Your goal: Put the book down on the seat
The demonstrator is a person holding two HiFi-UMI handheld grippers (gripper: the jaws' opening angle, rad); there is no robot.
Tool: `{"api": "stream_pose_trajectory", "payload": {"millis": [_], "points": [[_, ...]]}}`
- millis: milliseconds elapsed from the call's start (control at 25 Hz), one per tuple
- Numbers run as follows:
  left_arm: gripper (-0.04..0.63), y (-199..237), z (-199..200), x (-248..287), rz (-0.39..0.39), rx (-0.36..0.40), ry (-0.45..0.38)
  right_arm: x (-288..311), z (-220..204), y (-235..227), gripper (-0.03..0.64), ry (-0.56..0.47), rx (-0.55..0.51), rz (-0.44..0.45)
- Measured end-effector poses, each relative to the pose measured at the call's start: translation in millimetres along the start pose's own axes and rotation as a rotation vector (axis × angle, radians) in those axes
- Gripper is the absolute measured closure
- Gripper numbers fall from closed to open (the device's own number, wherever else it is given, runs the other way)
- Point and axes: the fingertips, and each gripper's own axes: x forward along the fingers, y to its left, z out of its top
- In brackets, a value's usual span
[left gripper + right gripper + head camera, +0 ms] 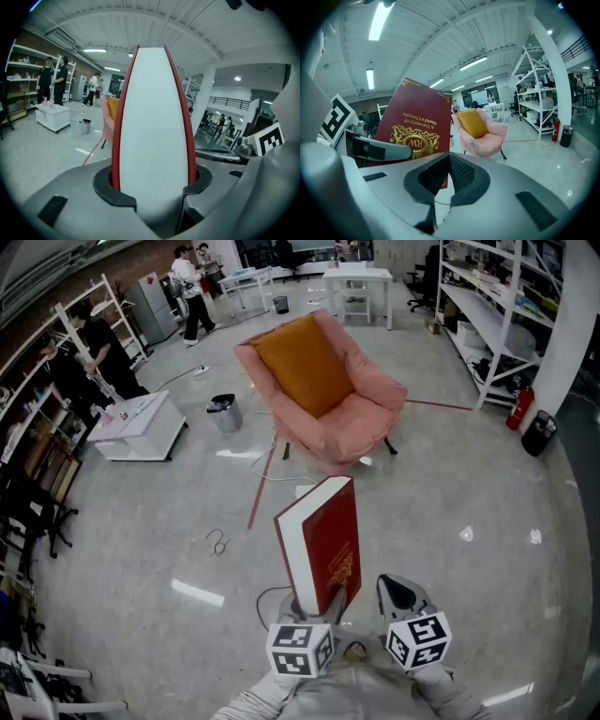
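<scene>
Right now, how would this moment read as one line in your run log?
left gripper: holding red book upright | right gripper: shut, empty | pink armchair: ahead, book not yet on seat

The left gripper holds a book upright between its jaws. The white page edges face the camera and a red cover runs up each side, with the dark pads pressing on both covers. Behind the book's left edge, a pink armchair with a yellow cushion is partly hidden. Further left on the grey floor stand a small bin and a low white table — two people stand behind it by shelves. A red line runs along the floor. At far right a cube with a square marker shows, and a white pillar rises beyond.
</scene>
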Motion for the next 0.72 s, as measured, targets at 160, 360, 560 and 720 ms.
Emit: {"api": "stream_pose_trajectory", "payload": {"millis": [160,360,560,720], "points": [[0.350,-9,3,-3,-0.001,-0.031,-0.014,-7,8,-2,0.612,-0.012,-0.038,-0.001],[0.350,-11,5,-7,0.001,-0.021,-0.052,-14,10,-1,0.612,-0.026,-0.080,-0.005],[0.350,-17,-3,-12,0.000,-0.034,-0.048,-28,3,-2,0.612,-0.014,-0.097,-0.018],[0.350,-23,-8,-12,-0.009,-0.028,-0.044,-34,0,-1,0.612,-0.015,-0.094,-0.008]]}}
